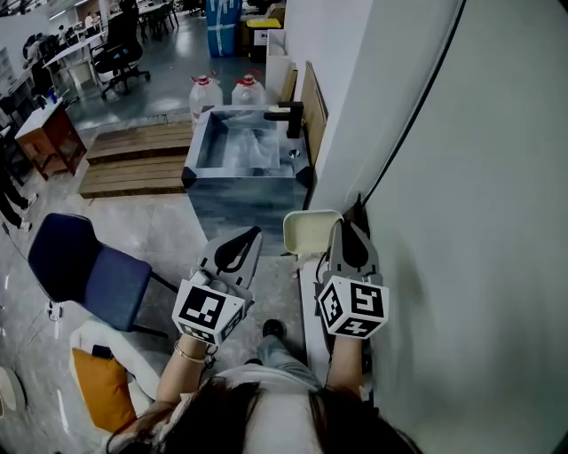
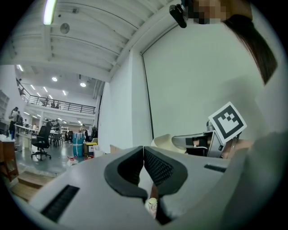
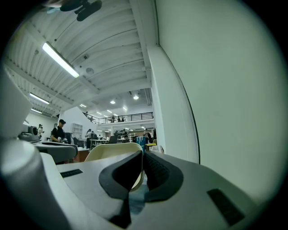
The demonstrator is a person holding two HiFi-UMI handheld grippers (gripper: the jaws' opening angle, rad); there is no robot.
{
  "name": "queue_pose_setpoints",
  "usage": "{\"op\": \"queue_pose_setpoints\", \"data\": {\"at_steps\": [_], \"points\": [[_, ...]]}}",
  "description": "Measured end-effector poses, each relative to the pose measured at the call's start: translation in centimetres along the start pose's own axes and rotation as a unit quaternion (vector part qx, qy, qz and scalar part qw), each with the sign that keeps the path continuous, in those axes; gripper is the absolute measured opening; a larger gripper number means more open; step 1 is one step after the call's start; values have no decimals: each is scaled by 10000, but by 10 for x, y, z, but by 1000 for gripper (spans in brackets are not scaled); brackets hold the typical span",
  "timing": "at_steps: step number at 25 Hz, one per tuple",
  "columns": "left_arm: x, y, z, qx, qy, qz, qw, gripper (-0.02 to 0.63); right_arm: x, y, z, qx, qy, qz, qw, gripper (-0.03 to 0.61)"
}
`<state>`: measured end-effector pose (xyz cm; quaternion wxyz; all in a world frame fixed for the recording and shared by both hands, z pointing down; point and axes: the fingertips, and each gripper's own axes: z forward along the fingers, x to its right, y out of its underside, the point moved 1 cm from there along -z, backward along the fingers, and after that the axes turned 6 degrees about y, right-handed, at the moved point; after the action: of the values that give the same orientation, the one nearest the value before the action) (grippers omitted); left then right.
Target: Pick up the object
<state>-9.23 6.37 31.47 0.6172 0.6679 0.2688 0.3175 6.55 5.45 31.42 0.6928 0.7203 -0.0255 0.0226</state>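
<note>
left tongs (image 1: pixel 255 233) sitting closed, empty | right tongs (image 1: pixel 343 224) same | target unclear; opening both before reaching sink (image 1: pixel 240 200) at 12 o'clock

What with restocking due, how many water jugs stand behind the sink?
2. One water jug stands behind the sink's far left corner; the other is just right of it. Others may be hidden behind the sink.

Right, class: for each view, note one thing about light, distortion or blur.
Head view: dim, cool light, wall evenly grey, no glare. Left gripper view: fisheye, dark corners, ceiling lamp blown out. Right gripper view: fisheye, dark rim, strip light glaring.
</note>
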Motion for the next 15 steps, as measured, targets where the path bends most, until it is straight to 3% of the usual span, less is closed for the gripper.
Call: {"op": "queue_pose_setpoints", "data": {"at_steps": [15], "points": [[-3, 0, -15, 52, 55, -89, 9999, 9, -14, 2, -10, -88, 53, -77, 9999, 32]]}}
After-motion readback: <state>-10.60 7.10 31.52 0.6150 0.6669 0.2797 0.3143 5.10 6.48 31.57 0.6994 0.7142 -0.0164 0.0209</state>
